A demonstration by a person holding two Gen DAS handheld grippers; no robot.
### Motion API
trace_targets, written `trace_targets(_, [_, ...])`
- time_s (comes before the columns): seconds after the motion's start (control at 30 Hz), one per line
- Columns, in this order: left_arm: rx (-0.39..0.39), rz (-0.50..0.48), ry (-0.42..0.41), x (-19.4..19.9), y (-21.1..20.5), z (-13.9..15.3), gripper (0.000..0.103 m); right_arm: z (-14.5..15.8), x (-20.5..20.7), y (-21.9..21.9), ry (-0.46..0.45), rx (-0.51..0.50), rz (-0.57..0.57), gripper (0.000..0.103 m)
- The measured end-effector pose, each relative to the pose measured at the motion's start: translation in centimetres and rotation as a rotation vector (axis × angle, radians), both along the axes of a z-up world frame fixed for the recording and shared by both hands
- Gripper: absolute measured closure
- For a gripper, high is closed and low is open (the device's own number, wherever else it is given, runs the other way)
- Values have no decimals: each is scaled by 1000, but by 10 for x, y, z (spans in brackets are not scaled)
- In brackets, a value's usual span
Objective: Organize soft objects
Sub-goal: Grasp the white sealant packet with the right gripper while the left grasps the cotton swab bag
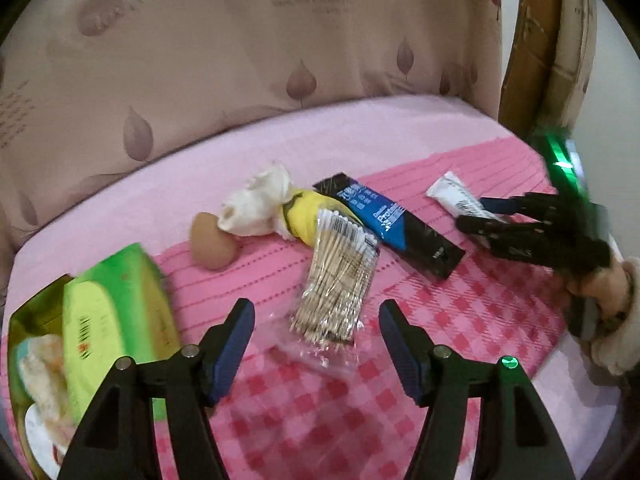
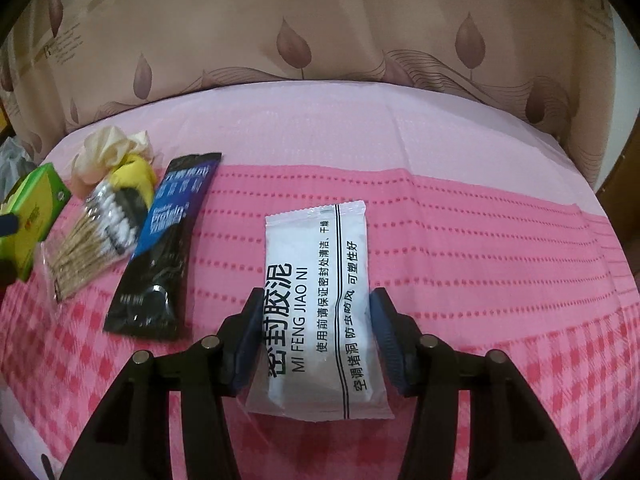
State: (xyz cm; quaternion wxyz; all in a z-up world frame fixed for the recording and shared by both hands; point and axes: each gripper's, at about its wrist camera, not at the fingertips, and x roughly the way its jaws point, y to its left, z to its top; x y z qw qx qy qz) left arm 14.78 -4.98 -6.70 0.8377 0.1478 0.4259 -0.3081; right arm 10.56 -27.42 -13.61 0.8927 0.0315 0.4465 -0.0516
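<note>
My left gripper [image 1: 316, 306] stands open just above a clear bag of cotton swabs [image 1: 340, 276], with nothing pressed between its pads. Beyond the swabs lie a black-and-blue protein bar [image 1: 392, 220], a yellow soft item [image 1: 306, 216] under a cream scrunchie [image 1: 260, 204], and a tan makeup sponge [image 1: 210, 246]. My right gripper [image 2: 317, 294] is shut on a white packet with black print [image 2: 312, 240], one pad against each long edge; the packet rests on the cloth. From the left wrist, the right gripper [image 1: 472, 212] and its packet [image 1: 448, 190] show at the right.
A pink checked cloth [image 1: 460, 320] covers the surface. A green box [image 1: 116, 312] stands at the left beside an open bag of items [image 1: 40, 360]. Leaf-patterned fabric [image 1: 240, 60] rises behind, a wooden frame [image 1: 524, 40] at back right. A person's hand [image 1: 608, 288] holds the right gripper.
</note>
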Motion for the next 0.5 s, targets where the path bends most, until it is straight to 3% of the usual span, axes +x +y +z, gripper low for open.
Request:
trace_targets(0.23, [41, -20, 95, 32, -27, -29, 37, -1, -4, 2, -14, -2, -9, 53])
trace_targets(0.5, [60, -21, 137, 39, -45, -50, 37, -2, -5, 3, -16, 0, -8, 51])
